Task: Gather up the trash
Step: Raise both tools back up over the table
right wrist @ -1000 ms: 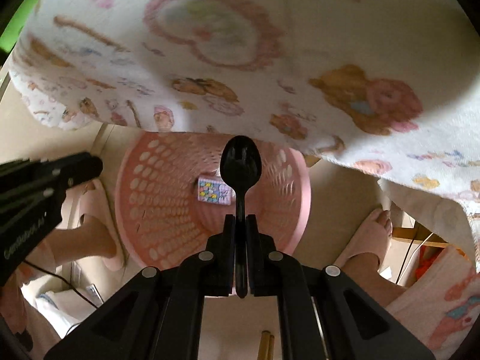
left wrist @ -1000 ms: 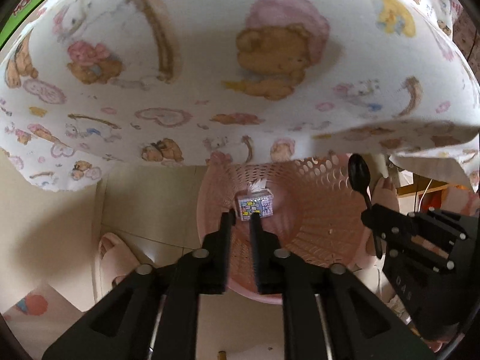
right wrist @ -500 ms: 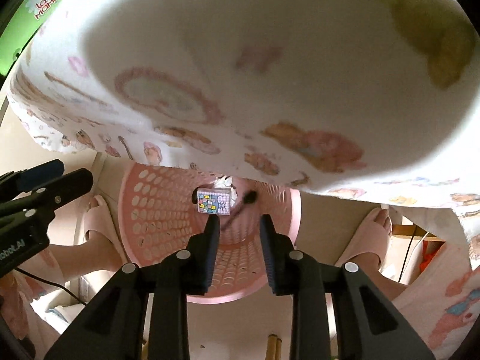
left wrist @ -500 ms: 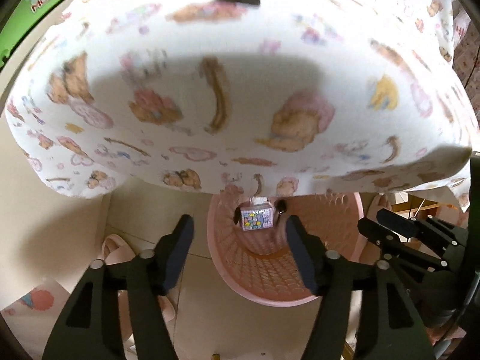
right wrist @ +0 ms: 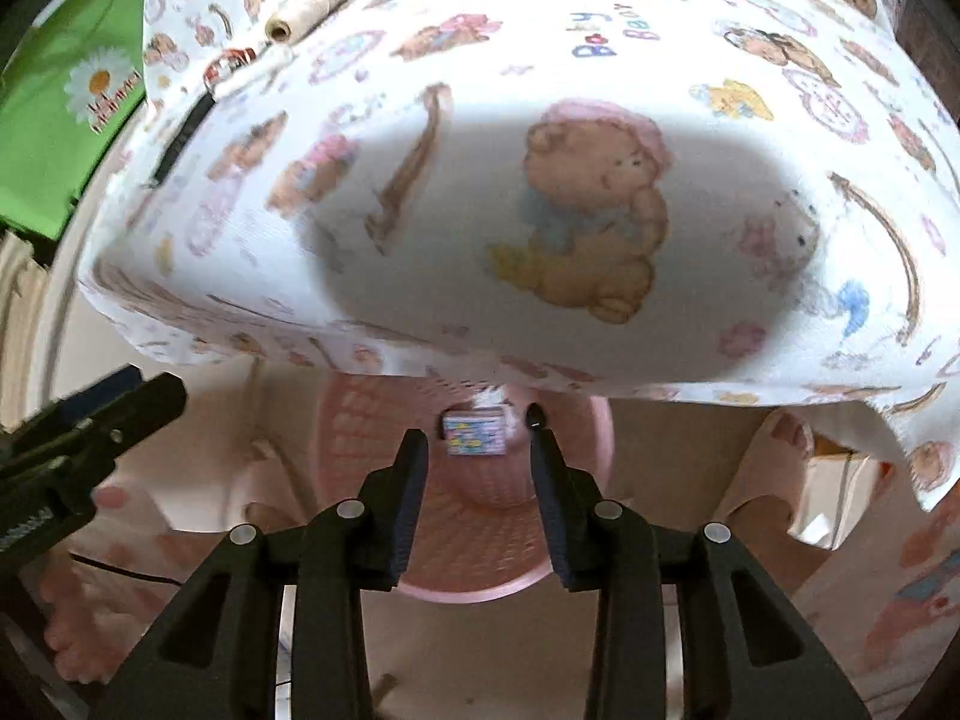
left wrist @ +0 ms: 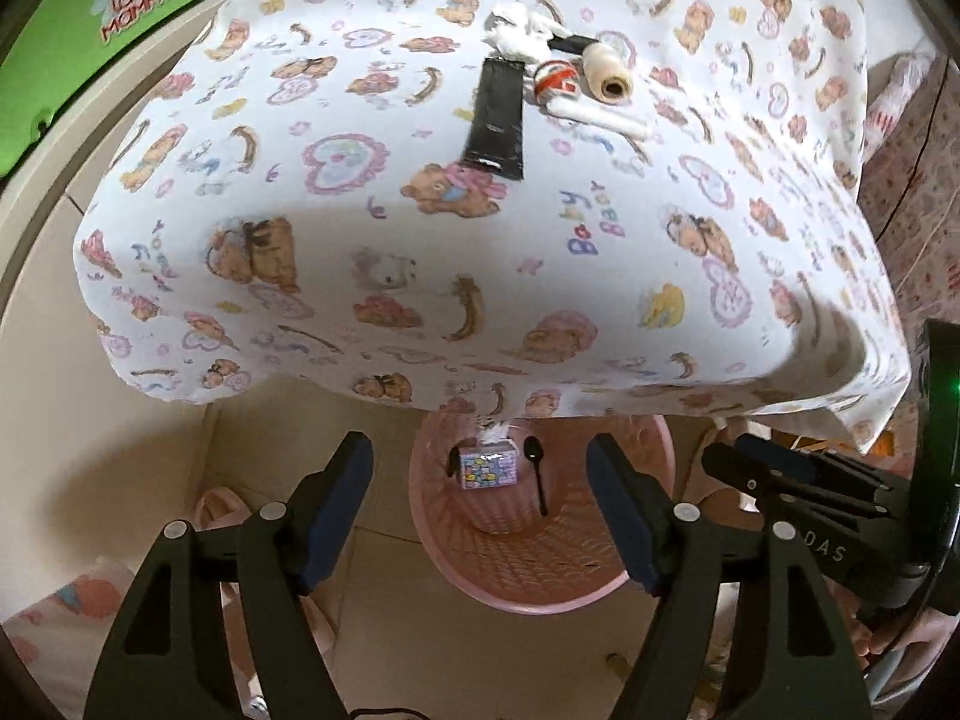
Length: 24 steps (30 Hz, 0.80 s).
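Down in the pink perforated plastic basket (left wrist: 528,576) lay the black plastic spoon (left wrist: 536,468), just beside the small colourful patterned carton (left wrist: 487,468). Left tool (left wrist: 480,480) hung above it, jaws wide apart, nothing held! Right tool (right wrist: 477,468) gaped empty too. Up on the teddy-print cloth worktop (left wrist: 420,228) sat a black flat sachet (left wrist: 495,114), crumpled white tissue (left wrist: 516,30) and a cream thread spool (left wrist: 609,75).

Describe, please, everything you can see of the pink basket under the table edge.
The pink basket is round, apparently plastic, with perforated lattice walls and a smooth rim. It stands upright on the pale tiled floor, its far side hidden beneath the overhanging printed tablecloth. Inside lie a small colourful tissue pack and a black plastic spoon leaning beside it. Neither gripper touches it.
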Tool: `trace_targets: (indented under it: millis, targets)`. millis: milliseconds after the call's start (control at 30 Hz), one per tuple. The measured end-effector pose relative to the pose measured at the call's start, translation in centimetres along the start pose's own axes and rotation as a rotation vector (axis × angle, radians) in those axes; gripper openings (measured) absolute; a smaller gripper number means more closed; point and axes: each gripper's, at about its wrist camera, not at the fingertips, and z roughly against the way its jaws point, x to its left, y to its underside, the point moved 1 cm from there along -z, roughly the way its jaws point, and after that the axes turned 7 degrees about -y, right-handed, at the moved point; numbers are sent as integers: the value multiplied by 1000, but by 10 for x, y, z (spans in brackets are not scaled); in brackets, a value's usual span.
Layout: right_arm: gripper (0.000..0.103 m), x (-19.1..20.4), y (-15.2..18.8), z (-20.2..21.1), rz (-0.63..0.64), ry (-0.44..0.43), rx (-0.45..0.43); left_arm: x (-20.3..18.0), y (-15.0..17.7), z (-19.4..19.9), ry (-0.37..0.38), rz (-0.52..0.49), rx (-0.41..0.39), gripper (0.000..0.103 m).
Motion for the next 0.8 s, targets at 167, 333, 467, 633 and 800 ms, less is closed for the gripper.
trace_targets:
  millis: [167,333,467,633,800]
  targets:
    - [38,3,2,11,4,-20,0,9,-1,12,59,44,4,72]
    - [38,9,1,28,19,-65,-31,18,-8,34,72,64,-59,72]
    - [38,18,0,46,55,-73,-91,25,-14,45,55,66,-102,72]
    - [38,27,1,66,93,-74,-168,35,-21,56,2,82,-167,72]
    - [38,32,0,100,139,-11,-347,36,-25,59,-4,82,-208,72]
